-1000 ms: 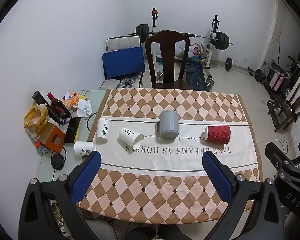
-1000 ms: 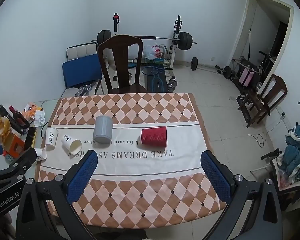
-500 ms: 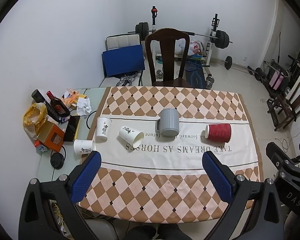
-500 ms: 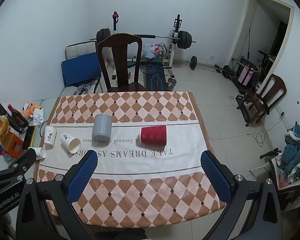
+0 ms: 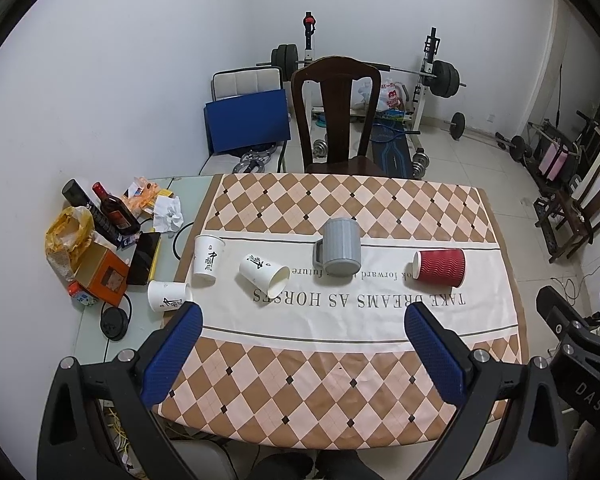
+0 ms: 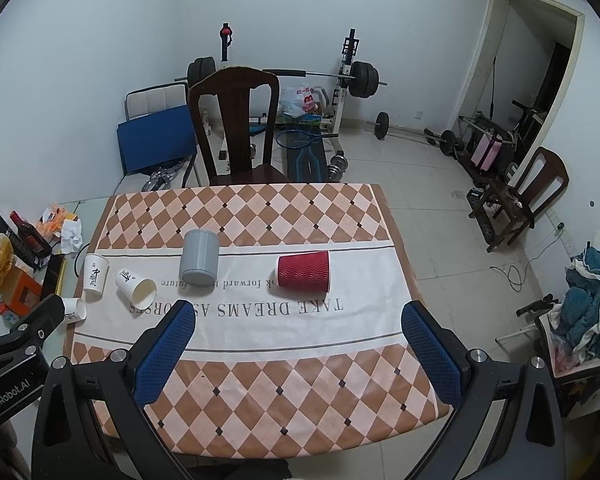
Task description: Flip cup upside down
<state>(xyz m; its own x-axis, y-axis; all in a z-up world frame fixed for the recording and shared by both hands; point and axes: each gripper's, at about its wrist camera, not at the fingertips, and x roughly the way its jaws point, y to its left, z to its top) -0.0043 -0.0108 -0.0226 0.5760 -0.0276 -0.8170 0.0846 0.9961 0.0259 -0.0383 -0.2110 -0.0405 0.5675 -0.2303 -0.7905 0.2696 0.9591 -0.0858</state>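
Observation:
A grey mug (image 5: 341, 251) (image 6: 199, 257) lies on its side at the middle of the checked tablecloth (image 5: 340, 360). A red ribbed paper cup (image 5: 440, 268) (image 6: 303, 271) lies on its side to its right. A white paper cup (image 5: 265, 275) (image 6: 137, 288) lies on its side to the left; another white cup (image 5: 207, 260) (image 6: 95, 276) stands upright, and a third (image 5: 168, 296) lies at the cloth's left edge. My left gripper (image 5: 300, 344) and right gripper (image 6: 298, 340) are both open and empty, held high above the table's near edge.
A dark wooden chair (image 5: 338, 120) stands behind the table. Bottles, an orange box (image 5: 104, 276), a phone and crumpled paper crowd the side table at the left. Weights and a bench fill the back of the room. Another chair (image 6: 528, 192) stands at the right.
Both grippers have shifted only slightly; the view has drifted a little. The cups have not moved.

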